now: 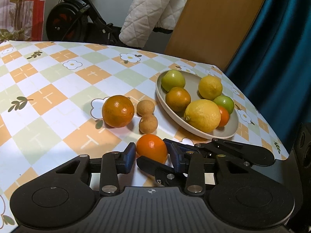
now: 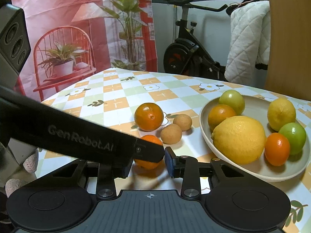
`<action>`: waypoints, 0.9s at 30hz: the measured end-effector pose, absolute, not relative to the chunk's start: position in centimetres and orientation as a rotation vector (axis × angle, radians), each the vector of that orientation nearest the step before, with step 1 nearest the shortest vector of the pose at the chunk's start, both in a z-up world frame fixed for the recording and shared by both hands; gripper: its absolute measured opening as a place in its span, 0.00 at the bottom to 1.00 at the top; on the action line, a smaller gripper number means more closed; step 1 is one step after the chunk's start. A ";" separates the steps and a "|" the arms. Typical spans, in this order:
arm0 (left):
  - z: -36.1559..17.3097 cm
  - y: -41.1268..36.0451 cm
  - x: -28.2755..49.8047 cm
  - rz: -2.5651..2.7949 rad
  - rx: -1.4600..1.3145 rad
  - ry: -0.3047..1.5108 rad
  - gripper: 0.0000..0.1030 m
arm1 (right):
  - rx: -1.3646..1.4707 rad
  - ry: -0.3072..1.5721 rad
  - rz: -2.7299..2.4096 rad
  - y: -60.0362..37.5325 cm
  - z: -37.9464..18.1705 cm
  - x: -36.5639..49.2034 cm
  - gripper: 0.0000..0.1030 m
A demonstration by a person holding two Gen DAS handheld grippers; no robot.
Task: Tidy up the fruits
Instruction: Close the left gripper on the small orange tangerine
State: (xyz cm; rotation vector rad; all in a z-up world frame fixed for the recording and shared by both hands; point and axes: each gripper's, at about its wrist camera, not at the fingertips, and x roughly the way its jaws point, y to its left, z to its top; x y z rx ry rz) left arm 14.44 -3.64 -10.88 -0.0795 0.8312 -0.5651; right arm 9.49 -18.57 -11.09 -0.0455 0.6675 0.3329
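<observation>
Left wrist view: left tongs and right tongs both clamped on small orange, plate at 2 o'clock.

Checked tablecloth in orange, pale green and white, dotted with white flowers and dark green leaf sprigs. Beige plate at right of centre, carrying two yellow lemons, two green fruits, an orange-green citrus and a small bright orange one. Left of centre, a glossy orange tinged green beside two tan longans. Lower centre, a bright orange mandarin between blue pads on black linkages. Teal curtain at upper right; white quilted cloth at top; red-and-pink printed backdrop at upper left of the right-wrist view.
</observation>
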 end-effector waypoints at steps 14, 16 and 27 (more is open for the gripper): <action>-10.6 -3.5 14.0 -0.551 -0.087 0.807 0.36 | -0.042 0.640 0.335 -18.6 -10.9 9.1 0.31; -10.5 -3.7 14.0 -0.552 -0.084 0.804 0.36 | -0.039 0.633 0.335 -18.8 -10.9 8.9 0.31; -9.9 -4.4 13.5 -0.562 -0.060 0.781 0.36 | -0.019 0.596 0.328 -19.6 -10.5 8.4 0.30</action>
